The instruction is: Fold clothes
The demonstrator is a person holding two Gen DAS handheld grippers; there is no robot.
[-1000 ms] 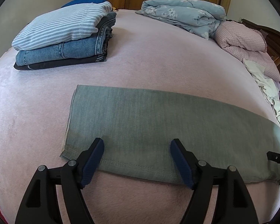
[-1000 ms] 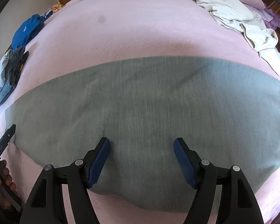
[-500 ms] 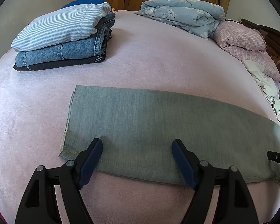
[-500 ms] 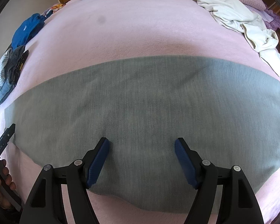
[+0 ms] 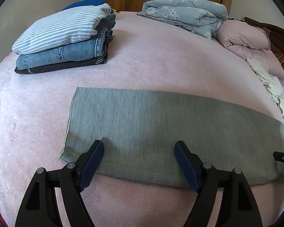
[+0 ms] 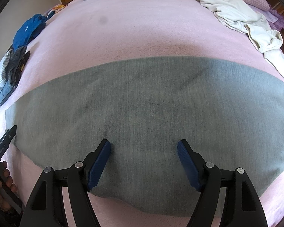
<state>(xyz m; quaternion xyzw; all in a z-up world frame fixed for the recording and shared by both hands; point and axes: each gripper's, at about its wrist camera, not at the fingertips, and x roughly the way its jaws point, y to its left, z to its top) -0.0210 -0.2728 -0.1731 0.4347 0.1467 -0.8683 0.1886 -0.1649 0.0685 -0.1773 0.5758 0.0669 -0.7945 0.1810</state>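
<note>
Left wrist: left gripper spread wide over grey garment (folded stack at ten o'clock); right gripper likewise apart.

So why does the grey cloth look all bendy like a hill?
Fisheye lens: in the right wrist view the grey cloth bulges like a dome; in the left wrist view it looks straighter, but the pink bed curves and the corners go black.

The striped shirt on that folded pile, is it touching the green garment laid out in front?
Apart. The left wrist view shows bare pink blanket between the striped shirt and the green garment.
</note>
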